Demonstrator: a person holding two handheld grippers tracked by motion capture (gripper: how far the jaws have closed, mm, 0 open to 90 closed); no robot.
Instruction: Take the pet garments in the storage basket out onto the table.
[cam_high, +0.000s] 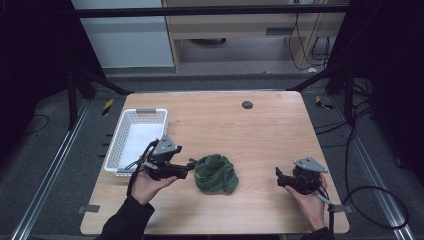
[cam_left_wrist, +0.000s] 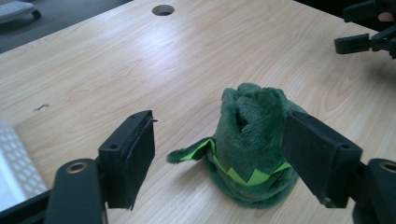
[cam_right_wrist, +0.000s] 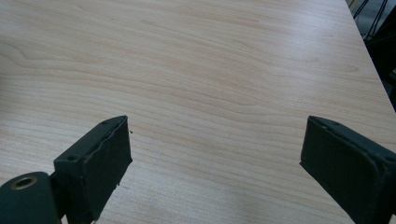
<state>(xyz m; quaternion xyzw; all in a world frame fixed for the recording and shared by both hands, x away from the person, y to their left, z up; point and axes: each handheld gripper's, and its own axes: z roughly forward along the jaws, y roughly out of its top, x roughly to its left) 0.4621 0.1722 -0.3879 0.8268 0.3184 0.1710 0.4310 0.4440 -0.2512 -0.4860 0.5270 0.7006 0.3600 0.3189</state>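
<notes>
A green plush toy (cam_high: 216, 173) lies on the wooden desk (cam_high: 240, 130), a little toward the person's side of the middle. In the left gripper view it shows as dark green fur with a band of bright green zigzag trim and a small limb sticking out to one side.

The left tool (cam_high: 187, 166) is held low over the desk in the person's left hand (cam_high: 147, 186), pointing at the toy from its left. Its jaws stand wide apart; in the left gripper view the toy sits ahead of the gap and toward one jaw, which overlaps it in the frame, though whether that jaw touches the fur cannot be told. The other jaw is well off it.

The right tool (cam_high: 279, 177) is held in the right hand (cam_high: 310, 202) near the desk's right edge, well apart from the toy, its jaws also spread wide over bare wood.

A white plastic basket (cam_high: 119, 145) sits at the desk's left edge, just behind the left tool. A dark round hole (cam_high: 247, 105) sits near the far edge of the desk.
</notes>
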